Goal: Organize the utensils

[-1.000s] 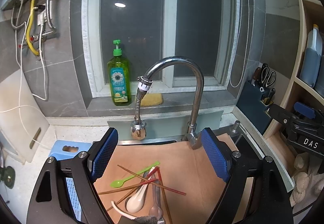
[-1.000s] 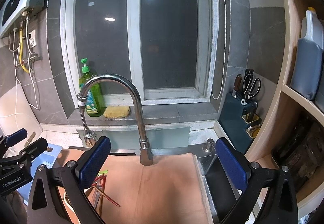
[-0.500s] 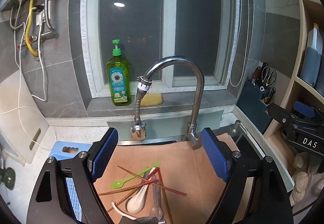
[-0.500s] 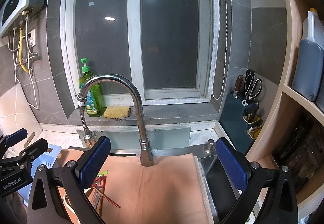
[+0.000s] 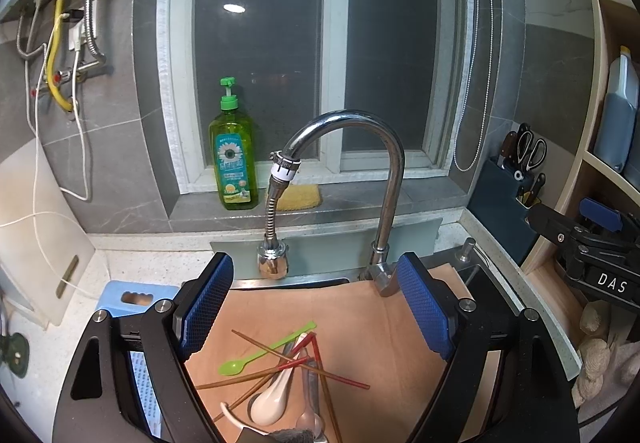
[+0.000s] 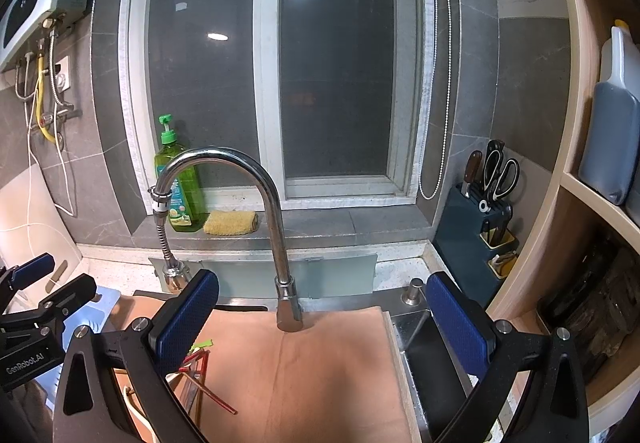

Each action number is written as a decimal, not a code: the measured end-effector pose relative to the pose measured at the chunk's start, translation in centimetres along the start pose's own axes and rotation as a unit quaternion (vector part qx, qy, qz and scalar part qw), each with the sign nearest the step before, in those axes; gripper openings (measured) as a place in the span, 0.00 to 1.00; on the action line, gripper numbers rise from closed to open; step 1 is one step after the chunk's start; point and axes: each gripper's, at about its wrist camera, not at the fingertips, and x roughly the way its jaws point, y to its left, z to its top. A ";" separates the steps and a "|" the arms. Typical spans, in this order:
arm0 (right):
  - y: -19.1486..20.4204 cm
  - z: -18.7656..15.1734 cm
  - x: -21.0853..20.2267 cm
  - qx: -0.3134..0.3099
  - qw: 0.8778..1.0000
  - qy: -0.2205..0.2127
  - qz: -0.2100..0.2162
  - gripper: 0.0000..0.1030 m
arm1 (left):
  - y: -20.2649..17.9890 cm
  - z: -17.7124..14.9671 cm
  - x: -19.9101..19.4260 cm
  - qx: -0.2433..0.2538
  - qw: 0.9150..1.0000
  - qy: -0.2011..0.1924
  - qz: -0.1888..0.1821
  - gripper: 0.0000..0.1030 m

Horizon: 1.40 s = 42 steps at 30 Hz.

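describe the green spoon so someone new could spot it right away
Start at the tan board below the faucet. A pile of utensils lies on it. The green spoon is the only bright green piece, lying atop the chopsticks.

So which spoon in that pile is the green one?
The thin green plastic spoon, lying at the pile's far left edge on the tan mat. The wide white ceramic spoon and the grey metal spoon are not green.

Both grippers, the left gripper (image 5: pixel 316 307) and the right gripper (image 6: pixel 322 317), have black frames, silver screws and blue dimpled jaws; white lettering reads "GenRobot.AI" and "DAS".
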 end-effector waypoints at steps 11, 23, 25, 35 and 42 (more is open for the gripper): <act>0.0 -0.4 0.6 -0.002 1.000 0.007 -0.001 0.99 | 0.1 -0.2 0.4 0.001 1.000 0.007 -0.001 0.82; 1.1 -1.1 1.7 -0.011 0.999 0.018 0.026 0.99 | 1.9 -0.4 0.4 -0.007 1.000 0.013 0.024 0.82; 1.3 -1.3 2.2 -0.011 0.999 0.022 0.040 0.99 | 2.5 -0.5 0.3 -0.011 0.999 0.015 0.032 0.82; 4.1 -4.2 6.5 -0.034 0.980 0.096 0.172 0.99 | 6.9 -3.4 0.4 -0.050 0.995 0.061 0.065 0.82; 8.3 -6.7 10.2 -0.090 0.951 0.181 0.234 0.99 | 9.3 -7.8 -0.2 -0.096 0.986 0.111 0.082 0.82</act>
